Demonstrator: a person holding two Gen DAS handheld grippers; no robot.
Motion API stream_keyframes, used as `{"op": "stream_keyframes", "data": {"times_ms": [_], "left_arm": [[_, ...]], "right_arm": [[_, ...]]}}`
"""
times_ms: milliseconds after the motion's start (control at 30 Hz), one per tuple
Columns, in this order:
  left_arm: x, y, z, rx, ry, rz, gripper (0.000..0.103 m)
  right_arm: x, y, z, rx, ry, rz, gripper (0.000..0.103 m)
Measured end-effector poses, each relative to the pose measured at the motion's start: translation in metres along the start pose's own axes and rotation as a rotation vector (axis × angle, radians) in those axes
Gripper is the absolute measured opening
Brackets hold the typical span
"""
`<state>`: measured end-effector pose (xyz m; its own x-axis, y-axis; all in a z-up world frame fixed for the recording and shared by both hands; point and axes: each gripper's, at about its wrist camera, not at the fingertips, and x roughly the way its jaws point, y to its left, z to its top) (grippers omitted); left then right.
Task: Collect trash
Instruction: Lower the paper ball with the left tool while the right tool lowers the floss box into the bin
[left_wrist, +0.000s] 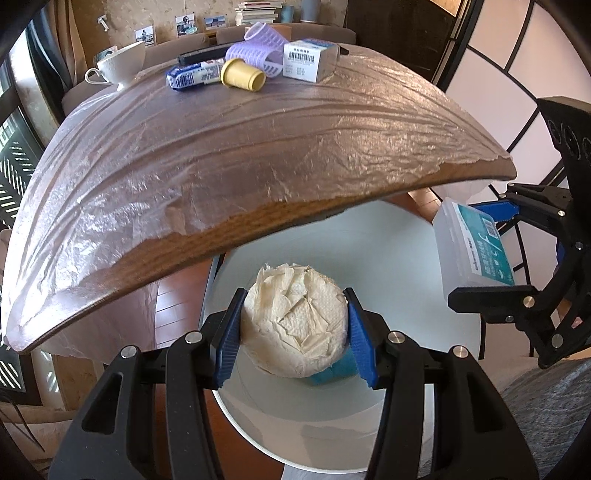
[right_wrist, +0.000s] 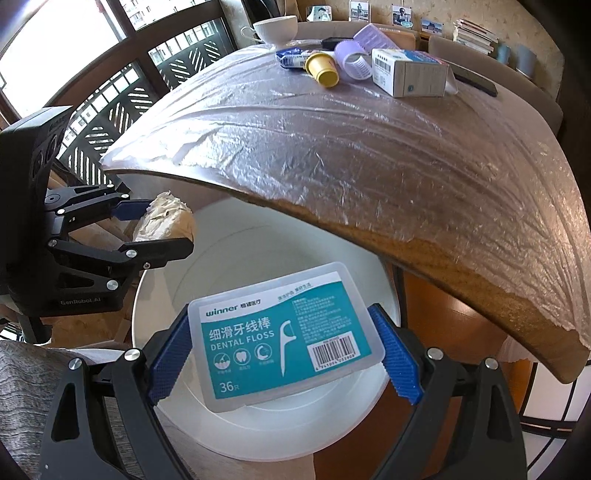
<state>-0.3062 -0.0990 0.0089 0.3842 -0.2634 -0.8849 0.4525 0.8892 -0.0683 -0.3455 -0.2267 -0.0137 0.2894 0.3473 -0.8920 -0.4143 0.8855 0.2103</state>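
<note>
My left gripper (left_wrist: 293, 334) is shut on a crumpled cream paper wad (left_wrist: 295, 325), held over the mouth of a white bin (left_wrist: 406, 258) below the table edge. Something blue (left_wrist: 332, 373) shows under the wad. That wad (right_wrist: 166, 221) and the left gripper (right_wrist: 162, 225) also appear at the left of the right wrist view. My right gripper (right_wrist: 284, 347) is shut on a clear dental floss box (right_wrist: 280, 336) with a teal label, above the same white bin (right_wrist: 266, 428). The floss box (left_wrist: 472, 243) shows at the right of the left wrist view.
A wooden table (left_wrist: 207, 236) under clear plastic sheet juts over the bin. At its far end lie a white cup (left_wrist: 122, 64), a blue-white packet (left_wrist: 192, 75), a yellow cap (left_wrist: 242, 75), purple rollers (left_wrist: 258, 55), a white carton (left_wrist: 308, 59) and a black remote (left_wrist: 201, 54).
</note>
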Motion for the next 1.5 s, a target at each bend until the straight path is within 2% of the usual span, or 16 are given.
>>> {"op": "stream_keyframes", "data": {"times_ms": [700,1300,1500], "left_arm": [[0.028,0.001,-0.017,0.019,0.066,0.014,0.053],[0.05,0.004,-0.027,0.025,0.087,0.019,0.053],[0.06,0.002,-0.028,0.035,0.097,0.018,0.053]], "right_arm": [[0.041,0.006,-0.006,-0.015,0.059,-0.021,0.089],[0.066,0.01,-0.007,-0.028,0.106,-0.021,0.089],[0.073,0.009,-0.005,-0.033,0.091,-0.034,0.089]]}}
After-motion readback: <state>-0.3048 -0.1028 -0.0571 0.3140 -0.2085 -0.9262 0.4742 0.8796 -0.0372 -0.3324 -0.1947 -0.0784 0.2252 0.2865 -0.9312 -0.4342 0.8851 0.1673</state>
